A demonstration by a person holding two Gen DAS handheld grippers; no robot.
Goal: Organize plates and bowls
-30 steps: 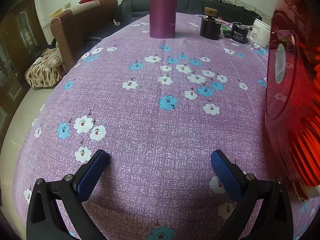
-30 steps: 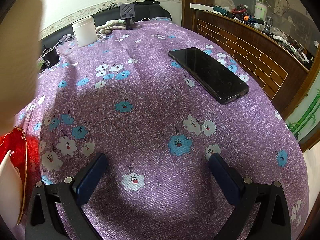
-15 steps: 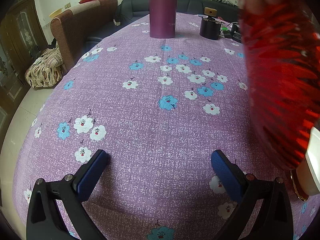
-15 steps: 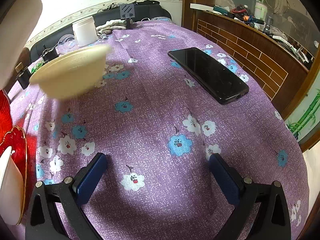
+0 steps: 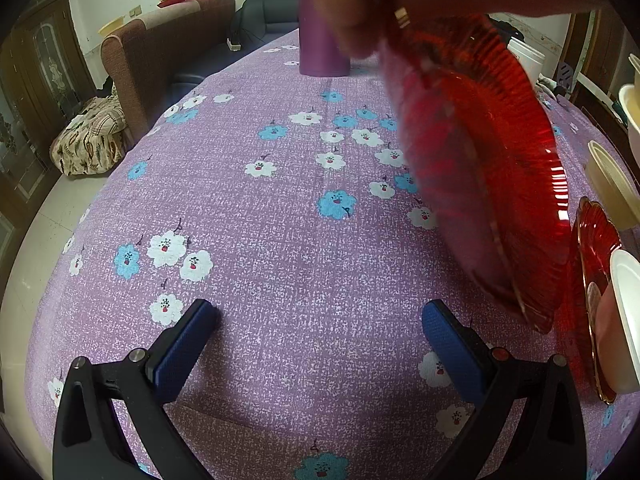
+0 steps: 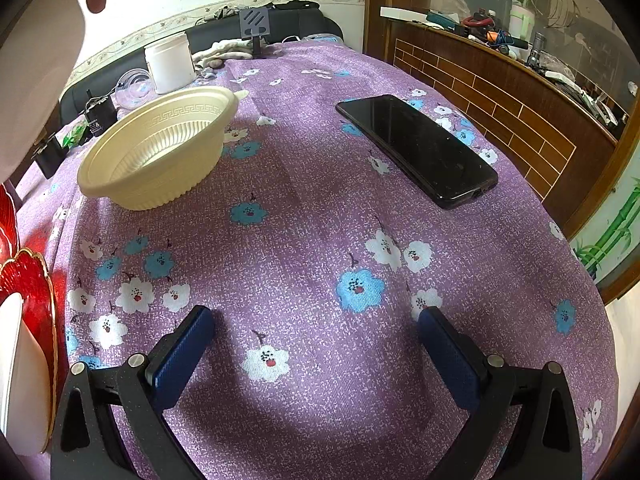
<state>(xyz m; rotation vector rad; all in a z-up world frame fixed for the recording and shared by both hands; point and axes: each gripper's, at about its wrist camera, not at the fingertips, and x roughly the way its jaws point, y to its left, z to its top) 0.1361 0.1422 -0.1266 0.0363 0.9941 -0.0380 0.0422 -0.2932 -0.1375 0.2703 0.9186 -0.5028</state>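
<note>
Since half a second ago, the cream bowl (image 6: 158, 148) has been set down on the bench (image 6: 320, 220), upright, left of the black phone (image 6: 418, 150); the red ribbed plate (image 5: 480, 168) has been swung lower over the cloth, tilted, blurred, held by a bare hand (image 5: 348, 8). A second red plate (image 5: 596, 264) with a white bowl (image 5: 626, 320) is seen at the right edge. Both left gripper (image 5: 320, 332) and right gripper (image 6: 316, 334) fingers are spread wide, nothing between them.
</note>
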